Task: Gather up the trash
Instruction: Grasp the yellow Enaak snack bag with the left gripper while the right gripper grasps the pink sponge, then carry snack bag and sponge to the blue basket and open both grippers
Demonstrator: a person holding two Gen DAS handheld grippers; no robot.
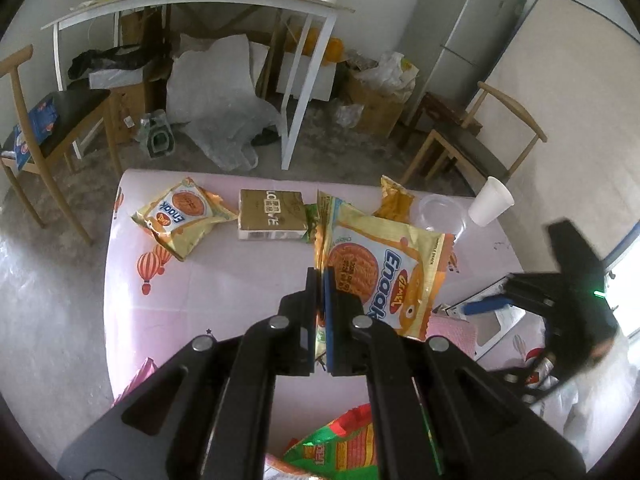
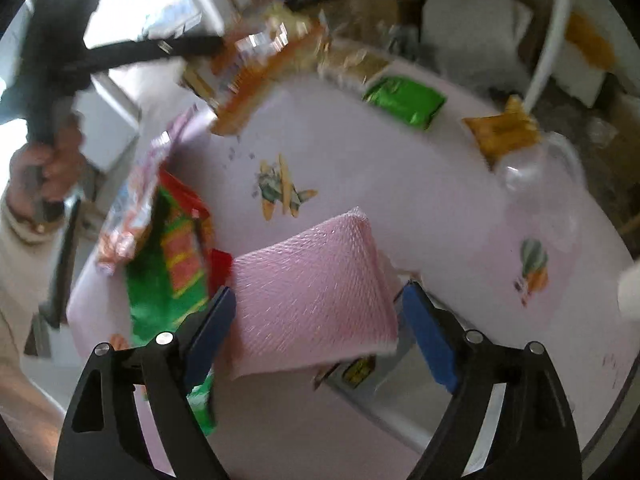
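1. The table [image 1: 224,300] wears a pink cloth printed with balloons, and wrappers lie scattered over it.
2. A pink padded envelope [image 2: 312,300] lies near its edge, between the right gripper's [image 2: 316,332] wide-spread jaws, which do not press on it.
3. The left gripper [image 1: 320,280] is pinched tight on the edge of a yellow noodle packet [image 1: 384,276], lifted off the cloth.
4. A white paper cup [image 1: 490,200] lies tipped at the far corner.

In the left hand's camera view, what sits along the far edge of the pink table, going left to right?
Yellow snack bag → brown box → crumpled orange wrapper → clear plastic lid → white paper cup.
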